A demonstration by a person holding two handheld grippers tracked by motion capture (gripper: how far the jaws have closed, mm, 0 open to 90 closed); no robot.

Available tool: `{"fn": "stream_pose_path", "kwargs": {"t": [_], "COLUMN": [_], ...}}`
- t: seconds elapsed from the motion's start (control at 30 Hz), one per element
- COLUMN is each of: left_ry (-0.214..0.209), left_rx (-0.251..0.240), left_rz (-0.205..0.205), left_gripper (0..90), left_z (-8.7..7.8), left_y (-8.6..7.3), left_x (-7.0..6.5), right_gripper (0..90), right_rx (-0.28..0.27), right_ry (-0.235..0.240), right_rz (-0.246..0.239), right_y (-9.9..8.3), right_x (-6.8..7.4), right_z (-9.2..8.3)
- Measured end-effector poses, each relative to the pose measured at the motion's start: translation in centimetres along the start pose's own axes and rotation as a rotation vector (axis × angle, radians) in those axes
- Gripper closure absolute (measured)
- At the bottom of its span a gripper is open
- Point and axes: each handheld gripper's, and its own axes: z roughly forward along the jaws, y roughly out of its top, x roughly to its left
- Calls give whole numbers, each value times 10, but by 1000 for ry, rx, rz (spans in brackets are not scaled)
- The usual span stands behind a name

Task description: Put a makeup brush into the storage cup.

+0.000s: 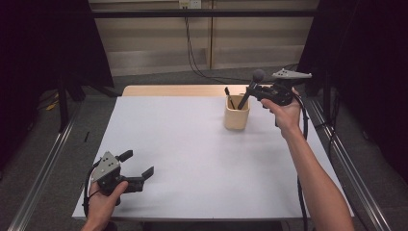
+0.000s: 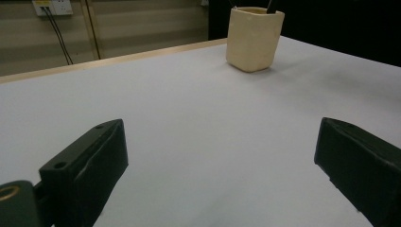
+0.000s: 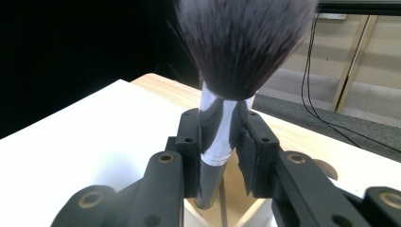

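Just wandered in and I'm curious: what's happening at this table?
A person holds a pair of tongs in each hand at a white table. The right tongs are clamped on the silver collar of a makeup brush, its handle end down in a cream holder at the far side; another dark tool stands in that holder too. The left tongs are open near the front left corner, holding nothing.

White table [image 1: 192, 163], wooden strip at far edge; beige panelled wall [image 1: 154, 43], dark curtains, grey floor [image 1: 43, 159], dangling cables.
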Motion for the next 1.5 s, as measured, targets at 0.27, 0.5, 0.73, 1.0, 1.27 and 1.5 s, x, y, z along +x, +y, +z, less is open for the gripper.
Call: {"fn": "stream_pose_path", "kwargs": {"t": [0.27, 0.5, 0.73, 1.0, 1.27, 1.5], "left_ry": [-4, -4, -4, -6, -4, 0], "left_rx": [1, 2, 4, 8, 11, 12], "left_rz": [-6, -5, -4, -8, -6, -9], "left_gripper": [35, 35, 35, 35, 35, 36], "left_z": [0, 0, 0, 1, 0, 0], "left_y": [0, 0, 0, -1, -1, -1], "left_x": [0, 0, 1, 1, 1, 2], "right_gripper": [720, 720, 720, 720, 720, 720], "right_rx": [16, 28, 27, 32, 42, 52], "right_ry": [-4, -6, -4, -8, -8, -8], "right_rz": [-18, -7, -9, -5, 9, 17], "right_y": [-6, -13, -19, -22, -28, -36], "right_x": [0, -3, -5, -5, -8, -8], "right_z": [5, 9, 10, 15, 19, 23]}}
